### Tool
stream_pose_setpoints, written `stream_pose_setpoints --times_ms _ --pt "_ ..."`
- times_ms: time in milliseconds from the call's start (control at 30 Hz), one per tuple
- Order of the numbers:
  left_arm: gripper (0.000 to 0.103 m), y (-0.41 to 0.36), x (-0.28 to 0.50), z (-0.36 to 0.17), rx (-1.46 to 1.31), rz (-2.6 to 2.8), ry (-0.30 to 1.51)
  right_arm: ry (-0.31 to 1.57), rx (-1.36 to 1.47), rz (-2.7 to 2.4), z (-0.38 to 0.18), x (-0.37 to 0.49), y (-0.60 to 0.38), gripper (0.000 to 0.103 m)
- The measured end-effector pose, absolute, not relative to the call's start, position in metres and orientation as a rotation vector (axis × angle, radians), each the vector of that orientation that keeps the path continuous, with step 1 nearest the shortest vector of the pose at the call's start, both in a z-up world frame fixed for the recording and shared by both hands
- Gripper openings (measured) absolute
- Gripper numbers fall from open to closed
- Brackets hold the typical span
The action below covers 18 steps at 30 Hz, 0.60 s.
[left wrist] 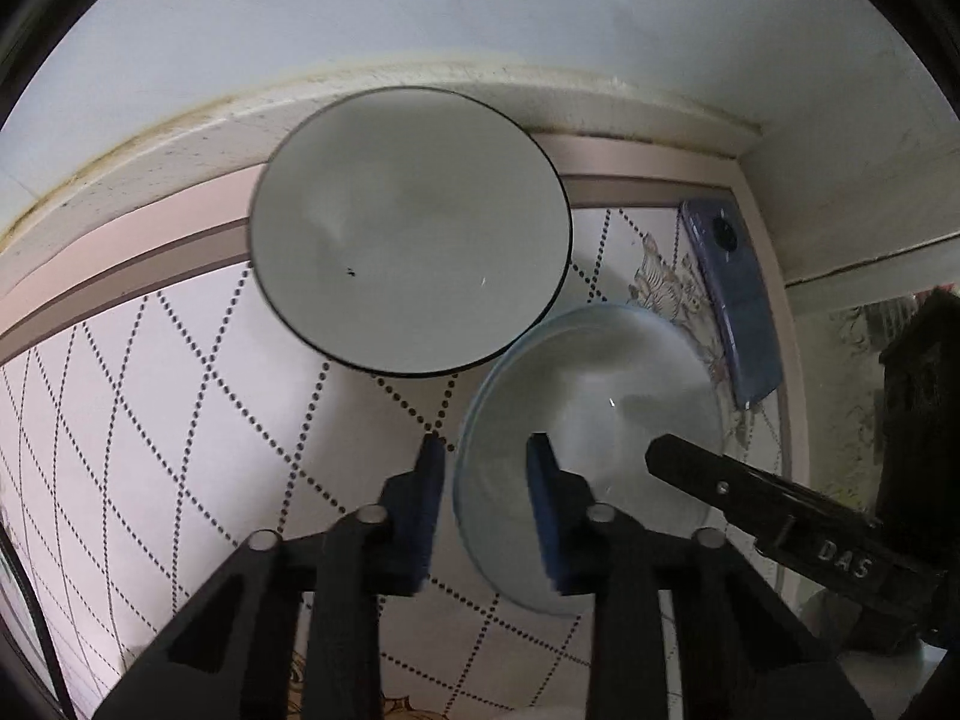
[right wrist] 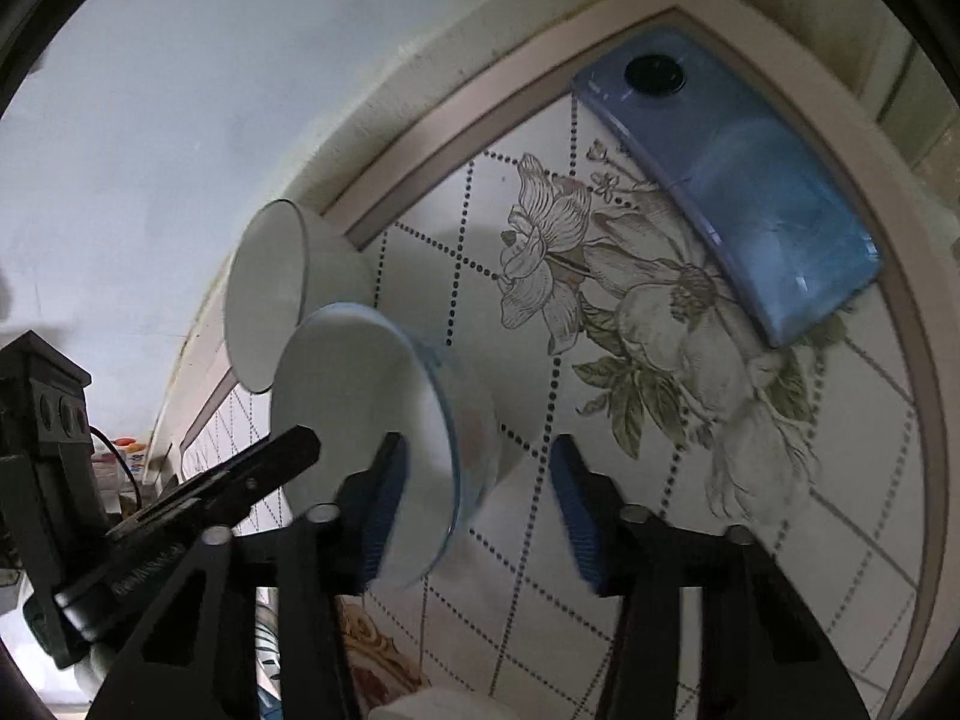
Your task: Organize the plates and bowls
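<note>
Left wrist view: the left gripper (left wrist: 486,456) stands over the near edge of the blue-rimmed bowl (left wrist: 600,396). Its jaws are partly open. One blue pad is outside the bowl and the other is inside, so the thin rim passes between them. A gap shows between the rim and the inner pad, so the jaws hold nothing.

This bowl stands on the table (left wrist: 150,390), which has a cover with dotted diamond lines and a flower print. Just behind it, toward the wall (left wrist: 420,12), stands the white bowl (left wrist: 408,228) with a thin black rim. The two rims come very close together, and I cannot tell if they touch. A blue phone (left wrist: 729,306) lies face down on the right of the bowls, near the border of the table.

In the right wrist view, the right gripper (right wrist: 477,450) is opened wide around the other side of the blue-rimmed bowl (right wrist: 354,384). Its left pad is inside the bowl and its right pad is outside, clearly apart from the wall of the bowl. It also grips nothing. The white bowl (right wrist: 264,300) is behind, beside the wall, and the phone (right wrist: 750,192) lies at the corner of the table (right wrist: 660,480), partly over the flower print. The body of the left gripper shows at the left edge of this view, with one black finger reaching into the same bowl.
</note>
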<state>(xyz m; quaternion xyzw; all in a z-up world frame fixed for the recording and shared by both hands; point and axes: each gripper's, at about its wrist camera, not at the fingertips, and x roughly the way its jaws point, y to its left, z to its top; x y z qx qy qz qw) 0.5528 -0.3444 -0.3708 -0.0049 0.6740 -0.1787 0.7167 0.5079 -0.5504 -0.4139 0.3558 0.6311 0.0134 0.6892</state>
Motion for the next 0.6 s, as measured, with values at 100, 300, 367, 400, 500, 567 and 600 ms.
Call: stream_pose_setpoints --times_ms 100,300,367,400,500,567,600 --pt "0.016 -0.349 0.551 -0.372 0.032 -0.389 1.469 1.425 0.785 0.036 -0.422 0.515 -0.545 0.016" --pt "0.012 -0.351 0.548 -0.373 0.077 -0.384 1.45 1.426 0.704 0.025 -0.419 0.522 -0.532 0.015" --pt "0.012 -0.351 0.546 -0.37 0.086 -0.386 1.444 1.427 0.699 0.022 -0.42 0.524 -0.531 0.015" --pt "0.012 -0.351 0.544 -0.368 0.088 -0.387 1.441 1.428 0.697 0.02 -0.421 0.525 -0.531 0.015" --pt "0.012 -0.348 0.54 -0.358 0.086 -0.395 1.427 1.426 0.697 0.021 -0.419 0.524 -0.529 0.014" --pt "0.012 -0.346 0.535 -0.348 0.093 -0.398 1.416 1.419 0.693 0.026 -0.412 0.521 -0.528 0.014" --pt "0.012 -0.345 0.532 -0.343 0.094 -0.401 1.41 1.415 0.692 0.03 -0.408 0.518 -0.528 0.014"
